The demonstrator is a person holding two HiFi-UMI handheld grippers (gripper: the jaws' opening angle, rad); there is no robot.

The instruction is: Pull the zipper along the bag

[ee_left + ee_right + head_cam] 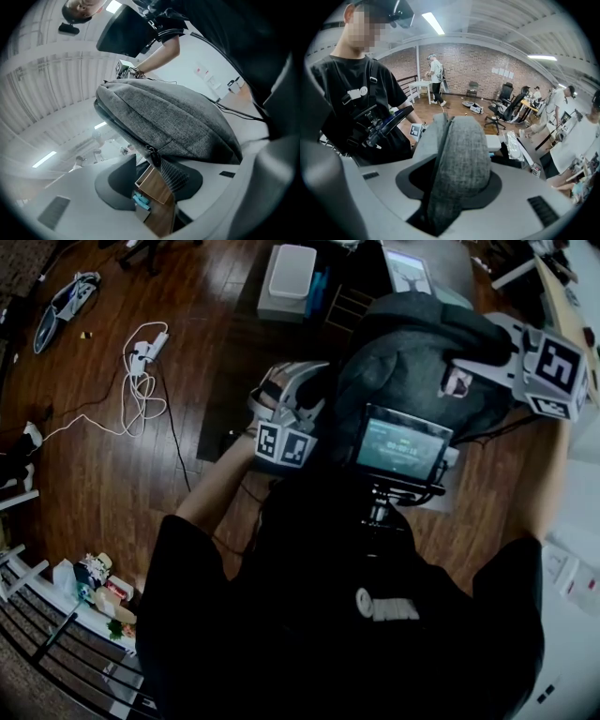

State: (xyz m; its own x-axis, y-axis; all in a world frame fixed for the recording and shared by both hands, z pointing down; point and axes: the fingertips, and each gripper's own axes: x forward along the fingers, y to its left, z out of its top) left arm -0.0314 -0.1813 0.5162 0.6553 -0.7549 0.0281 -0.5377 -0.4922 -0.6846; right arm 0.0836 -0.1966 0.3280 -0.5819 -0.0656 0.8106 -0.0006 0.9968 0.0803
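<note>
The bag [403, 362] blocks the middle; the floor [84, 474] to its left lies open around a white cable [141, 399].

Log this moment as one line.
left gripper: open, zipper pull between jaws | right gripper: shut on gray bag

Head view looks steeply down; both gripper views face the grey bag [412, 371] closely, which all three share.

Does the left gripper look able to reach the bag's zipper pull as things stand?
Likely yes: the zipper pull hangs just ahead of the open left gripper, nothing between them, and the right gripper clamps the grey bag.
</note>
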